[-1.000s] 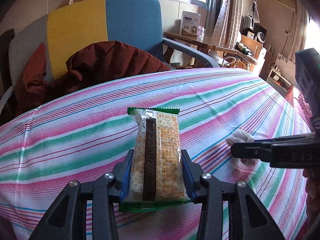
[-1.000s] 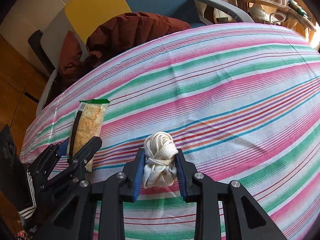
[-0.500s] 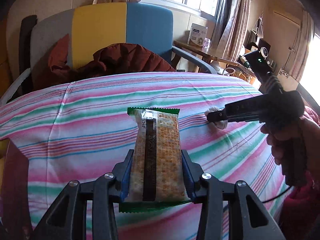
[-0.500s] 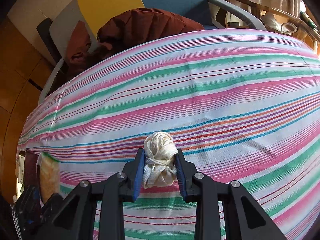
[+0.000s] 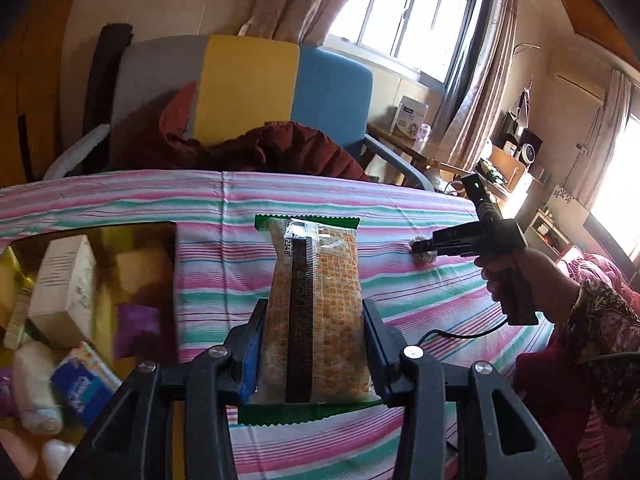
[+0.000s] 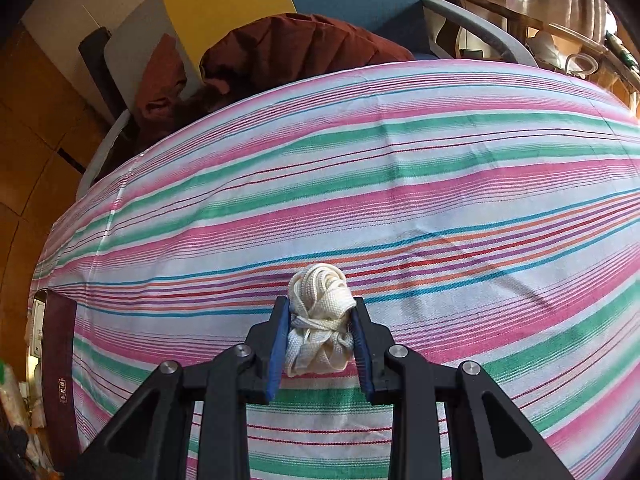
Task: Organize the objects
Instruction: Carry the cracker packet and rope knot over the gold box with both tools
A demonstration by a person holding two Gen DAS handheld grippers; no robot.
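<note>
Two things are in your grip: your left tongs (image 5: 314,354) clamp one cracker packet (image 5: 316,312), your right tongs (image 6: 320,346) clamp one bundle of white cord (image 6: 320,320), both above the striped desk (image 6: 400,184). Beside its left edge, one open box (image 5: 152,236) holds several cartons and packets.

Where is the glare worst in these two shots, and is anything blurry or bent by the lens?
Left wrist view: the window is blown out white, and the box of items at lower left is smeared, while the cracker packet in the left gripper stays sharp. Right wrist view: even light, no glare; the fisheye bows the striped tablecloth into a dome, and the bundled white lace in the right gripper is crisp.
</note>
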